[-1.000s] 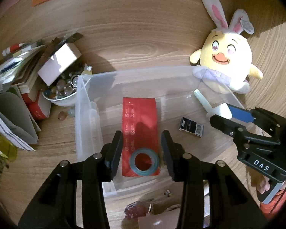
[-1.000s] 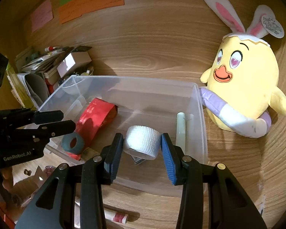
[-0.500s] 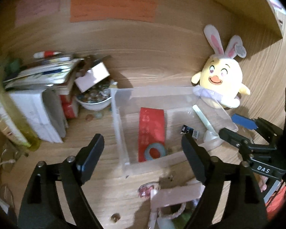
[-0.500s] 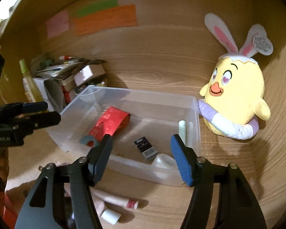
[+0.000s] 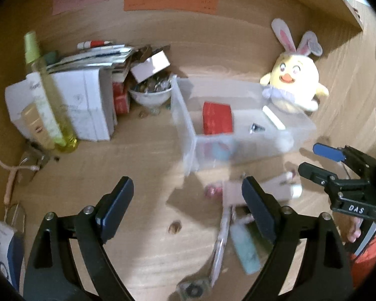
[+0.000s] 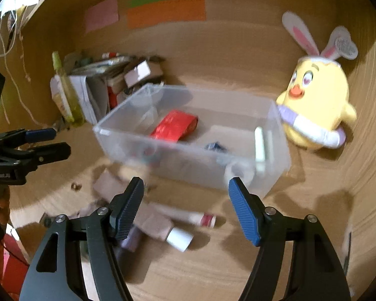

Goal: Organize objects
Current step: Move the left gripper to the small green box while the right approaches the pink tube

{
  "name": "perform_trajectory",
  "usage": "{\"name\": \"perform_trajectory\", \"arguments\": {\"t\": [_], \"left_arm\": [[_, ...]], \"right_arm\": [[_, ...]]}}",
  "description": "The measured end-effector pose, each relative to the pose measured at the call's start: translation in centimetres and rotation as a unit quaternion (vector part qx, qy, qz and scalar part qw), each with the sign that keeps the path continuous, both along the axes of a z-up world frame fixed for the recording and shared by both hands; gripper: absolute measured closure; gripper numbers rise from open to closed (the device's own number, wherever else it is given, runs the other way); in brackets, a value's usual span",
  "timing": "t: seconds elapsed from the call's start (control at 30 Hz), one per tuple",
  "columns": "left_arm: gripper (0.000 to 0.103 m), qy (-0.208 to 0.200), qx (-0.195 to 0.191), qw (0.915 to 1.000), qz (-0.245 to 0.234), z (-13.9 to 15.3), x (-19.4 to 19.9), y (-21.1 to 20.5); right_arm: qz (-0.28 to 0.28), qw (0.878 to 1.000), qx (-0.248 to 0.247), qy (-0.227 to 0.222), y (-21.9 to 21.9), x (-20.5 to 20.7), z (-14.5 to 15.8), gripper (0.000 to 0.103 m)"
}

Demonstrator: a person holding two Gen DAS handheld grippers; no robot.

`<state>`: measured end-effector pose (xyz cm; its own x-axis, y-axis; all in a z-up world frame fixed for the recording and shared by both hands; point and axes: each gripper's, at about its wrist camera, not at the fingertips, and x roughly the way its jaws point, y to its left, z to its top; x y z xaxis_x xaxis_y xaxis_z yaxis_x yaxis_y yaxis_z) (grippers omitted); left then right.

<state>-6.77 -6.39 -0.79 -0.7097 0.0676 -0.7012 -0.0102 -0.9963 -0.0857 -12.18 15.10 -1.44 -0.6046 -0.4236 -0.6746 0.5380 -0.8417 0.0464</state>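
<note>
A clear plastic bin [image 5: 185, 115] [image 6: 275, 115] sits on the wooden desk. It holds a red packet [image 5: 216, 121] [image 6: 174, 125], a teal tape ring, a white gauze roll [image 6: 238, 173], a pale stick [image 6: 259, 148] and a small dark card [image 5: 257, 128]. My left gripper [image 5: 188, 208] is open and empty, pulled back in front of the bin. My right gripper [image 6: 185, 210] is open and empty, in front of the bin over loose tubes [image 6: 195, 218] and small items. It also shows at the right of the left wrist view [image 5: 320, 160].
A yellow bunny-eared plush [image 5: 294, 85] [image 6: 315, 105] sits right of the bin. Stacked boxes and papers [image 5: 87, 100], a bowl of trinkets [image 5: 151, 92] and a yellow-green bottle [image 5: 46, 100] stand at the left. Cards, tubes and a tape roll [image 5: 193, 288] litter the front desk.
Both grippers opened, leaving the tape ring and the gauze roll in the bin, then drew back and up from the bin.
</note>
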Motion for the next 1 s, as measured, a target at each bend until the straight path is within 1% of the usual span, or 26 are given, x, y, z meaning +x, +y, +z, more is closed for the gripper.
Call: {"name": "perform_trajectory", "arguments": {"t": [0.07,0.13,0.33,0.53,0.67,0.73,0.83,0.9,0.93,1.0], "left_arm": [[0.014,0.0,-0.004,1.0,0.001,-0.4,1.2,-0.2],[0.014,-0.004,0.001,1.0,0.002,-0.8,2.2,-0.5],[0.014,-0.039,0.022,0.999,0.006,-3.5,4.9,-1.0],[0.014,-0.056,0.043,0.9975,0.008,-5.3,7.0,-1.1],[0.014,-0.061,0.042,0.9973,0.006,-6.0,7.9,-0.9],[0.014,-0.064,0.04,0.9971,0.004,-6.2,8.1,-0.8],[0.014,-0.068,0.038,0.9969,0.002,-6.5,8.5,-0.7],[0.014,-0.071,0.04,0.9967,0.001,-6.7,8.7,-0.7],[0.014,-0.068,0.037,0.997,0.001,-6.8,8.8,-0.6],[0.014,-0.065,0.035,0.9973,-0.001,-6.8,8.9,-0.5]], "right_arm": [[0.004,1.0,0.004,-0.009,0.0,0.5,-0.7,0.036],[0.005,1.0,0.008,-0.017,0.2,0.9,-1.4,0.036],[-0.003,0.999,0.023,-0.038,0.7,1.2,-3.3,0.036],[-0.005,0.998,0.045,-0.045,0.9,1.5,-4.5,0.036],[0.001,0.997,0.064,-0.04,0.1,1.3,-4.7,0.037],[0.006,0.997,0.073,-0.039,-0.4,1.1,-4.8,0.04],[0.014,0.996,0.083,-0.04,-1.2,0.8,-5.0,0.047],[0.021,0.995,0.086,-0.043,-1.7,0.6,-5.2,0.056],[0.023,0.995,0.083,-0.043,-1.8,0.6,-5.2,0.058],[0.027,0.995,0.081,-0.045,-2.0,0.5,-5.2,0.064]]}}
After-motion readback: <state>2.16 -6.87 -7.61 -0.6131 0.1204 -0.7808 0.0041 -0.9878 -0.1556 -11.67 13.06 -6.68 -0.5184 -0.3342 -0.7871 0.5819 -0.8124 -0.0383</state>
